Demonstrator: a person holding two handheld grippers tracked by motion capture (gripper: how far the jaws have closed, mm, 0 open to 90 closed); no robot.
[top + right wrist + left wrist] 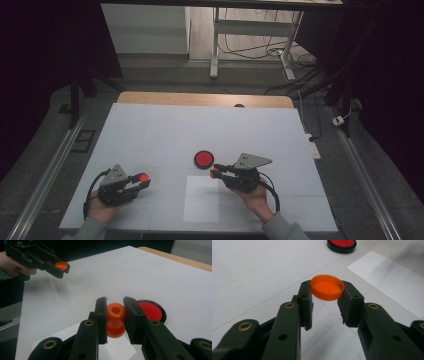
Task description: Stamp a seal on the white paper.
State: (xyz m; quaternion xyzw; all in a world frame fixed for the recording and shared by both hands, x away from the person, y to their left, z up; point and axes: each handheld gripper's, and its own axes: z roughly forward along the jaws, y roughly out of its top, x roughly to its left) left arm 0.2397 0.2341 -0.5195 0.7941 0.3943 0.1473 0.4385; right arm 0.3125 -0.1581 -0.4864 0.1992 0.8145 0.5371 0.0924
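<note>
L gripper (141, 181) sat at the near-left of the white table (150, 135), jaws clamped on an orange cap (327, 287). In the left gripper view the cap was pinched by its rim right at the jaw tips, open side up, roughly level, held off the table. In the right gripper view the same cap (61, 265) showed at the tip of the L gripper (60, 269), w/ the person's left hand (15, 265) behind it.

R gripper (218, 171) was near the table's middle, pointing left, jaws closed on a small orange bottle (115, 320). The bottle stood about upright betw. the pads, gripped at the neck, mouth open and facing up; its base looked to be on or just above the table, hard to tell from this angle. It was over the near edge of a white paper sheet (201, 199).

A red disc w/ black rim (204, 159) lay flat on the table just beside the R gripper's tip, apart from the bottle. The two grippers were well apart, cap and bottle not touching
</note>
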